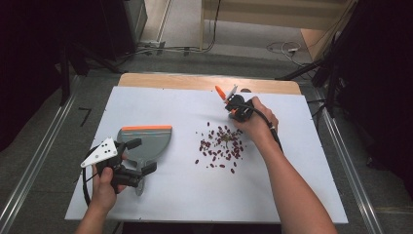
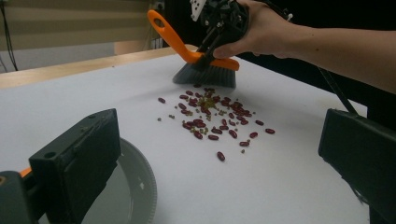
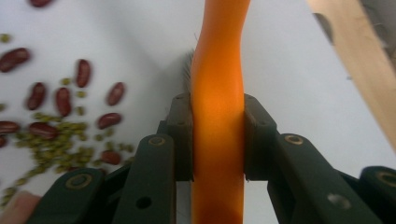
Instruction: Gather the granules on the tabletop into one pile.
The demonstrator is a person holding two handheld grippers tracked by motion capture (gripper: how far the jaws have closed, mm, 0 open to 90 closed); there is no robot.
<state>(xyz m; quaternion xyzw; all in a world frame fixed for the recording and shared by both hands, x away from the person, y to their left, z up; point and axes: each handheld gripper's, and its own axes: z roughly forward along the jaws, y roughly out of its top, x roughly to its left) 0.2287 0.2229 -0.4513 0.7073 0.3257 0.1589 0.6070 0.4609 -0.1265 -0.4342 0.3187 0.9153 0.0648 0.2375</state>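
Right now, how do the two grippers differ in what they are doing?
The right gripper is shut on the orange brush handle, bristles down by the beans; the left gripper is open at the grey dustpan, well apart from them. The right one sits at the far side, the left near the front edge. Both are hand-held.

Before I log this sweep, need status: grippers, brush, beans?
Right gripper shut on orange-handled grey brush, behind red and green beans. Left gripper open around grey dustpan. Nothing between.
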